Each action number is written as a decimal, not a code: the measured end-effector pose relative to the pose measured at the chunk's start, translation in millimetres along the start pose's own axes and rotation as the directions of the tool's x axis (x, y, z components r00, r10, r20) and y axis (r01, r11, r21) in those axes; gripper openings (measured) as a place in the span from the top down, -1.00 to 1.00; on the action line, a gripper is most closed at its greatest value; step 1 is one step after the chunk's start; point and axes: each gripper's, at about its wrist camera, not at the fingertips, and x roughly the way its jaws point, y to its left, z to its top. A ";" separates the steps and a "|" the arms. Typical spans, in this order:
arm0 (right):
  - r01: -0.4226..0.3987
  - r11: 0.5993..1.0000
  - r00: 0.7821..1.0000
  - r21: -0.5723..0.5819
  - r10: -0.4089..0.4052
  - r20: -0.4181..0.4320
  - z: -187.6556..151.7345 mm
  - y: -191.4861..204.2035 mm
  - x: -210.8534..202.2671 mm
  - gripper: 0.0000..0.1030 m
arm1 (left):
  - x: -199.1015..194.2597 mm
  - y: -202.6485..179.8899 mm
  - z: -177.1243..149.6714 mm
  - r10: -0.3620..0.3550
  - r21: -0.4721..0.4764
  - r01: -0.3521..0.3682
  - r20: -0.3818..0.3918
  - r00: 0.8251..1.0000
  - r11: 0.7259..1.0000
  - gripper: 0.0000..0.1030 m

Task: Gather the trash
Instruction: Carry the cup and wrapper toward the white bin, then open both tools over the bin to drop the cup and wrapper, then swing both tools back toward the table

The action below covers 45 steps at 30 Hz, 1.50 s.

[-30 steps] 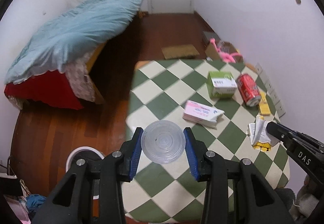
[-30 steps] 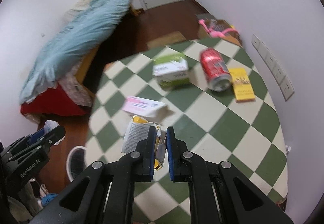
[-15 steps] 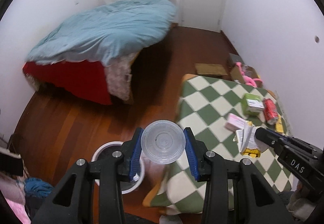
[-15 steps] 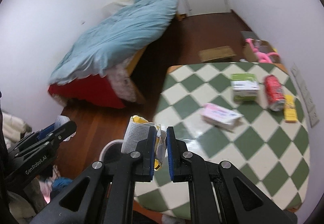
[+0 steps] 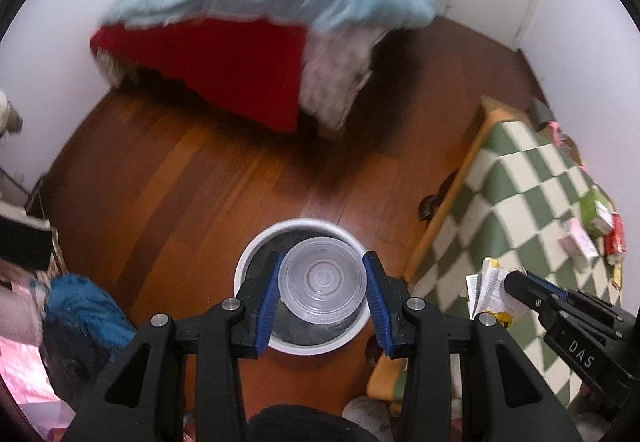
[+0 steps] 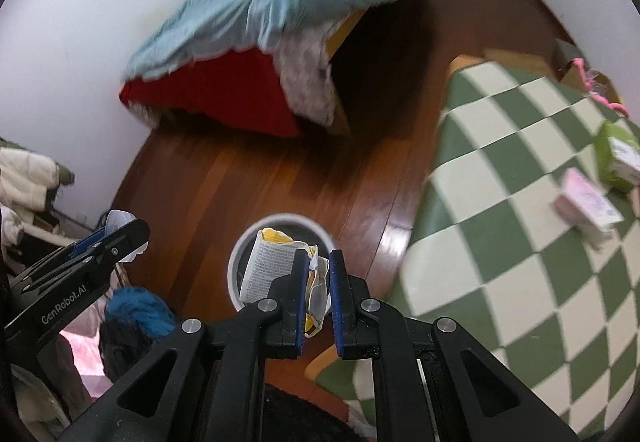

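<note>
Both grippers are over the white wastebasket on the wooden floor, just off the corner of the checkered counter. The left gripper has its jaws clamped on a clear plastic cup, its round bottom facing the camera, and from the left wrist view the cup sits almost squarely above the basket's mouth. The right gripper has its jaws pinched nearly closed on a crumpled printed wrapper with yellow edges, which hangs over the basket on the side toward the counter. Either piece looks ready to drop straight down; the cup appears the better centred. A pink box and a green box remain on the counter, well away from the basket.
</note>
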 end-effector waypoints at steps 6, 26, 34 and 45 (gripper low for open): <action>0.007 1.000 0.992 -0.006 -0.008 -0.125 -2.8 19.7 84.3 0.80 | 61.1 35.5 -1.3 -0.021 -0.081 0.012 -0.115 0.993 0.997 0.29; 0.012 0.999 0.943 -0.052 -0.028 -0.333 -20.7 51.3 225.1 -0.61 | 96.2 91.2 -23.1 0.059 -0.182 -0.098 -0.207 0.977 0.979 -0.89; 0.113 0.980 0.945 -0.165 -0.157 -0.287 -22.0 55.0 193.4 -0.96 | 67.2 85.5 -31.7 0.113 -0.144 -0.137 -0.162 0.980 0.980 -0.91; 0.126 0.970 0.969 -0.209 -0.166 -0.183 -23.3 61.1 114.9 -1.00 | 9.6 63.1 -38.5 0.141 -0.103 -0.148 -0.076 0.987 0.984 -0.91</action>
